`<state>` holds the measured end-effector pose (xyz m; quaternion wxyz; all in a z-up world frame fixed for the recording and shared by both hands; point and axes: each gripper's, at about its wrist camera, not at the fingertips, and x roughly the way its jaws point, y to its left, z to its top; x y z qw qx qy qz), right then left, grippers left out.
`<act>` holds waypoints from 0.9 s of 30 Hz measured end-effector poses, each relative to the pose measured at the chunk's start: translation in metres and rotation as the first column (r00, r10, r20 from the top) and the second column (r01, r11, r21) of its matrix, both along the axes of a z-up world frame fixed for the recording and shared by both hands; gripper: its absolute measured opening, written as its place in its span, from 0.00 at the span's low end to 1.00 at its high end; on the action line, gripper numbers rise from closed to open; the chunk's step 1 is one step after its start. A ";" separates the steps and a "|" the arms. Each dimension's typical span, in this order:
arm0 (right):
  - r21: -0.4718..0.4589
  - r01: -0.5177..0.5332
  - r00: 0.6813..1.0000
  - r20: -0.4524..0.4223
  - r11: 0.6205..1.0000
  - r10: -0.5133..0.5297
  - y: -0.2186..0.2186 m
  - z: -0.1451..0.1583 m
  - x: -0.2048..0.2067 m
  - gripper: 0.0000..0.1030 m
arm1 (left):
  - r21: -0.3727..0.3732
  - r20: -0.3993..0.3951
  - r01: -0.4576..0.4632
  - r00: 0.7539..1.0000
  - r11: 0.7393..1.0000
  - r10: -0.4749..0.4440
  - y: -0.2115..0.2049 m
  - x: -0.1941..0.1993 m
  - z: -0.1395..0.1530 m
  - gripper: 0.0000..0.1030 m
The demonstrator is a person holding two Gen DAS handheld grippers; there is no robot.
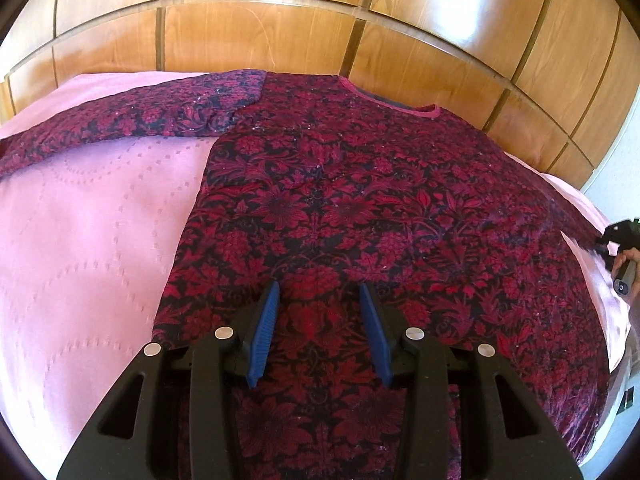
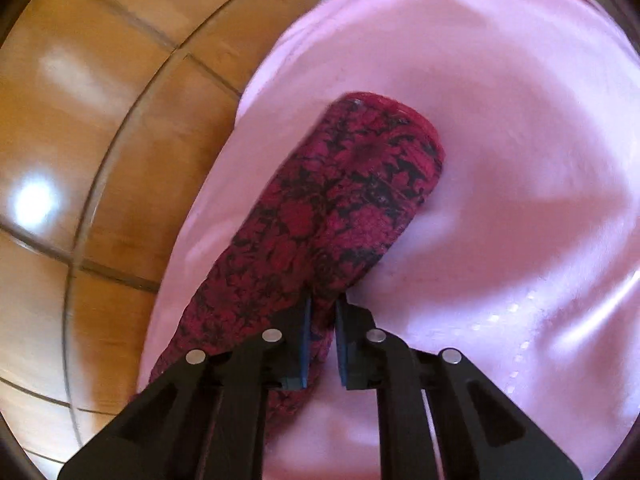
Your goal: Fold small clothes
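A dark red floral long-sleeved top (image 1: 360, 208) lies flat on a pink bedspread (image 1: 88, 240), neckline toward the headboard. Its left sleeve (image 1: 132, 120) stretches out to the left. My left gripper (image 1: 320, 292) is open and empty, hovering over the lower part of the top's body. My right gripper (image 2: 323, 300) is shut on the right sleeve (image 2: 340, 200), whose cuff end points away over the bedspread (image 2: 500, 160). The right gripper also shows in the left wrist view (image 1: 612, 240) at the far right edge, at the sleeve's end.
A glossy wooden headboard (image 1: 280, 28) runs along the far side of the bed and shows in the right wrist view (image 2: 80, 140) on the left. The bed's right edge lies close to the right gripper.
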<state>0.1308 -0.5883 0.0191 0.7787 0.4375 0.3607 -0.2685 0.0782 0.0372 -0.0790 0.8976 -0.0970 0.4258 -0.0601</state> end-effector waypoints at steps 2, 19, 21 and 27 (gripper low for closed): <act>-0.068 -0.065 0.997 0.032 0.996 0.068 0.017 0.022 0.006 0.09 | -0.006 0.001 -0.001 1.000 1.000 0.001 0.001 0.000 0.000 0.40; -0.364 -0.741 0.613 -0.025 0.564 0.790 0.345 0.095 0.065 0.08 | -0.178 -0.034 -0.036 0.999 0.983 0.031 0.028 0.009 0.033 0.40; -0.341 -0.806 0.533 -0.065 0.484 0.843 0.397 0.078 0.067 0.08 | -0.209 -0.034 -0.036 0.999 0.977 0.030 0.032 0.016 0.038 0.40; -0.271 -0.905 0.378 -0.163 0.327 0.912 0.477 0.029 0.083 0.09 | -0.286 -0.046 -0.040 0.999 0.957 0.028 0.039 0.042 0.047 0.52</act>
